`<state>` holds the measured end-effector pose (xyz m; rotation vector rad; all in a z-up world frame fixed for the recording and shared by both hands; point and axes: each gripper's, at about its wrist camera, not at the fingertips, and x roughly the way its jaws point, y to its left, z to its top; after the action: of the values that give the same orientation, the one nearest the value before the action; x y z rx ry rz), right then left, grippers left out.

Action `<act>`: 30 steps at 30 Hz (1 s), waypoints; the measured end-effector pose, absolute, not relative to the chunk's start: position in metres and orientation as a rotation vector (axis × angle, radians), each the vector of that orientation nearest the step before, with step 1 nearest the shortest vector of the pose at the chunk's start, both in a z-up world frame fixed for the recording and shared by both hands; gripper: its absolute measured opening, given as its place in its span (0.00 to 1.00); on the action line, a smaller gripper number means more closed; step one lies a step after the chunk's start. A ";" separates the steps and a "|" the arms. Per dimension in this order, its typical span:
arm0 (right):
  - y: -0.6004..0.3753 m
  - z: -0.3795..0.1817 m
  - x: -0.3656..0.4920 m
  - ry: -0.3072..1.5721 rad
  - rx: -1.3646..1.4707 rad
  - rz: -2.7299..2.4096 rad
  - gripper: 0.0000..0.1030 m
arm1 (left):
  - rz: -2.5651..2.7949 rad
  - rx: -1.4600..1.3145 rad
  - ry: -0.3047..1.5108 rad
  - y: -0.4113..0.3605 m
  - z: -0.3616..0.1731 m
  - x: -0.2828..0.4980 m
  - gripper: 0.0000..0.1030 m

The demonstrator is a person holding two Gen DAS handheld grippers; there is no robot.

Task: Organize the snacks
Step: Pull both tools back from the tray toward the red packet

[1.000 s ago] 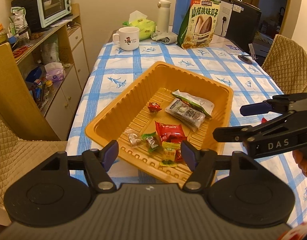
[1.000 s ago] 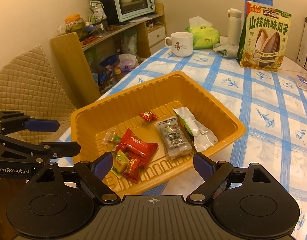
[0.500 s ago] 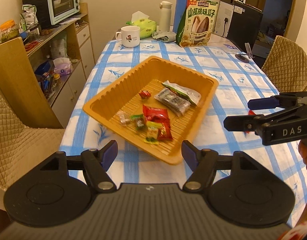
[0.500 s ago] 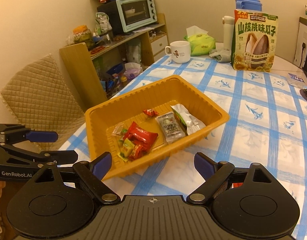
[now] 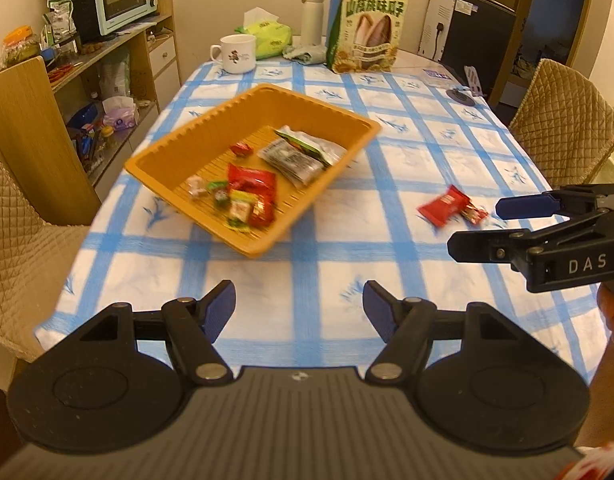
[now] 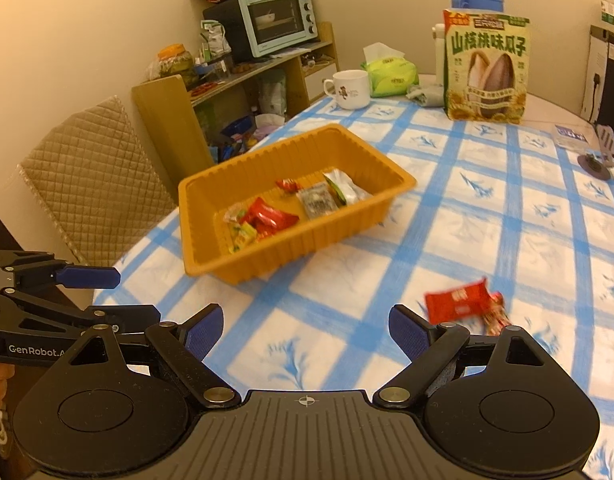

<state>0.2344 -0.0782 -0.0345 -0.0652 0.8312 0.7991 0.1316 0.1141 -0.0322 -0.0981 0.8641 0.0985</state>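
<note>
An orange plastic tray (image 5: pixel 179 148) (image 6: pixel 291 240) sits on the blue-checked tablecloth and holds several wrapped snacks (image 5: pixel 251 188) (image 6: pixel 267 216). A red snack packet (image 5: pixel 443 205) (image 6: pixel 457 300) and a small candy (image 5: pixel 473 213) (image 6: pixel 495 312) lie loose on the cloth to the tray's right. My left gripper (image 5: pixel 299 312) is open and empty, above the cloth near the front edge. My right gripper (image 6: pixel 307 332) is open and empty, with the red packet just beyond its right finger. It shows at the right in the left wrist view (image 5: pixel 519 220).
A sunflower-seed bag (image 5: pixel 367 26) (image 6: pixel 487 68), white mug (image 5: pixel 235 52) (image 6: pixel 349 88), tissue pack (image 5: pixel 267 38), thermos and blue jug stand at the table's far end. Padded chairs (image 5: pixel 563 120) (image 6: pixel 87 184) flank the table. A shelf with a toaster oven (image 6: pixel 275 20) stands left.
Both grippers have pulled back from the tray toward the table's near edge. The red packet and candy on the cloth have come into view.
</note>
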 end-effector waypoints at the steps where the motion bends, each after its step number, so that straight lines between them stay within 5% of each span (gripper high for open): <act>1: -0.084 -0.035 0.233 0.834 -0.066 0.797 0.87 | 0.098 -0.099 0.867 0.108 -0.033 0.130 0.66; 30: -0.216 -0.079 0.244 0.912 -0.060 0.588 0.87 | -0.027 -0.003 0.898 -0.009 -0.065 0.164 0.72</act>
<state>0.2445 -0.2164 -0.0794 -0.0601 0.9115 0.5877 0.1639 -0.0090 -0.0648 -0.0030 0.8977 -0.0274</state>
